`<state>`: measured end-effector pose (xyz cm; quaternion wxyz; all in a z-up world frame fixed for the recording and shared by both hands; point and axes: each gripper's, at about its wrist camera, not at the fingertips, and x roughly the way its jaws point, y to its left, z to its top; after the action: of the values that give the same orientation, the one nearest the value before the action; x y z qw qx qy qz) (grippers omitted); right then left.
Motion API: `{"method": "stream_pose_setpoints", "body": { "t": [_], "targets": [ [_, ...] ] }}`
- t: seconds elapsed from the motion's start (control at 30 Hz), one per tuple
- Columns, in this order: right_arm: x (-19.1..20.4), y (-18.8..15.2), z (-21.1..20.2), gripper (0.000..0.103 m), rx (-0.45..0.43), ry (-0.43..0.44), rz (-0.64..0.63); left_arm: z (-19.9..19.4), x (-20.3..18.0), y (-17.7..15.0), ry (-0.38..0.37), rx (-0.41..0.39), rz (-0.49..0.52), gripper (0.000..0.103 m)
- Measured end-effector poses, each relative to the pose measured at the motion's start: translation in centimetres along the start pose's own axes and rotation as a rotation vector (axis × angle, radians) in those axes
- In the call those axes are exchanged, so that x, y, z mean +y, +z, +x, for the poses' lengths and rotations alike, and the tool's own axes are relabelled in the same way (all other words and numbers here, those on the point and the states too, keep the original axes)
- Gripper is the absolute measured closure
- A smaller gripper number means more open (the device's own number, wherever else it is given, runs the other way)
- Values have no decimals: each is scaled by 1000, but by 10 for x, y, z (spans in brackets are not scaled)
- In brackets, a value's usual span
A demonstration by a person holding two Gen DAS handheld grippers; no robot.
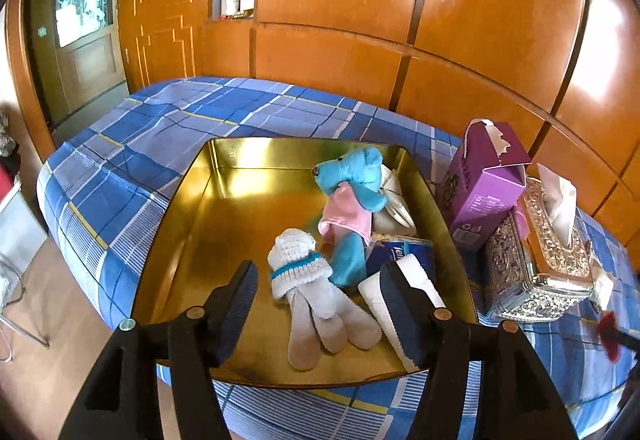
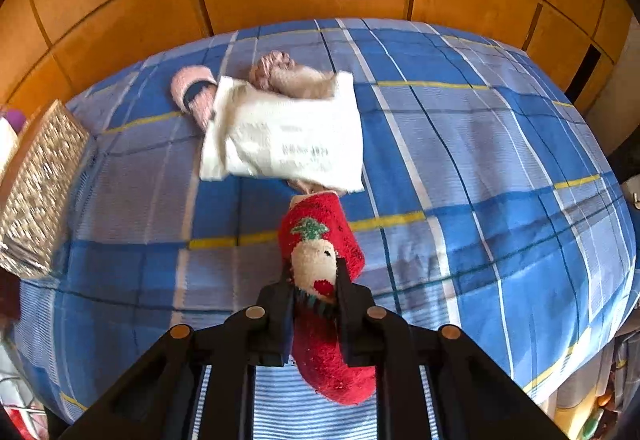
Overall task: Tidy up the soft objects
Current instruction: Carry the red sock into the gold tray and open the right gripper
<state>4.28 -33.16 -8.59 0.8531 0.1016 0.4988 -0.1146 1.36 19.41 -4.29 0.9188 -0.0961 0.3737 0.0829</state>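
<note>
In the left wrist view a gold metal tray [image 1: 224,176] sits on the blue plaid bed. In it lie a blue teddy in a pink shirt [image 1: 350,196], a white knit doll [image 1: 316,292], a blue tissue pack [image 1: 400,252] and a white roll [image 1: 416,280]. My left gripper [image 1: 320,282] is open and empty above the tray's near edge. In the right wrist view my right gripper [image 2: 314,276] is shut on a red fuzzy sock with a radish pattern [image 2: 320,240], held over the bed. Beyond it lie a white packet [image 2: 284,136] and pink socks [image 2: 192,92].
A purple carton [image 1: 484,184] and an ornate silver tissue box [image 1: 536,260] stand right of the tray; the tissue box also shows in the right wrist view [image 2: 36,192]. Wooden wall panels [image 1: 440,20] back the bed. A door [image 1: 84,32] is far left.
</note>
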Motion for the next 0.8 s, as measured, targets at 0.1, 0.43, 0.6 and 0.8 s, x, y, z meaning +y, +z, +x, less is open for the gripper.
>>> {"method": "stream_pose_setpoints", "body": {
  "t": [0.1, 0.43, 0.6, 0.8],
  "targets": [
    [8, 9, -3, 88, -10, -15, -29, -2, 0, -2, 1, -4, 6, 39],
    [35, 35, -9, 88, -36, -11, -84, -1, 1, -5, 1, 4, 16, 37],
    [52, 60, -19, 88, -60, 37, -108, 1, 1, -5, 1, 10, 17, 37],
    [91, 113, -25, 88, -68, 120, -131, 0, 4, -5, 2, 7, 9, 37]
  ]
}}
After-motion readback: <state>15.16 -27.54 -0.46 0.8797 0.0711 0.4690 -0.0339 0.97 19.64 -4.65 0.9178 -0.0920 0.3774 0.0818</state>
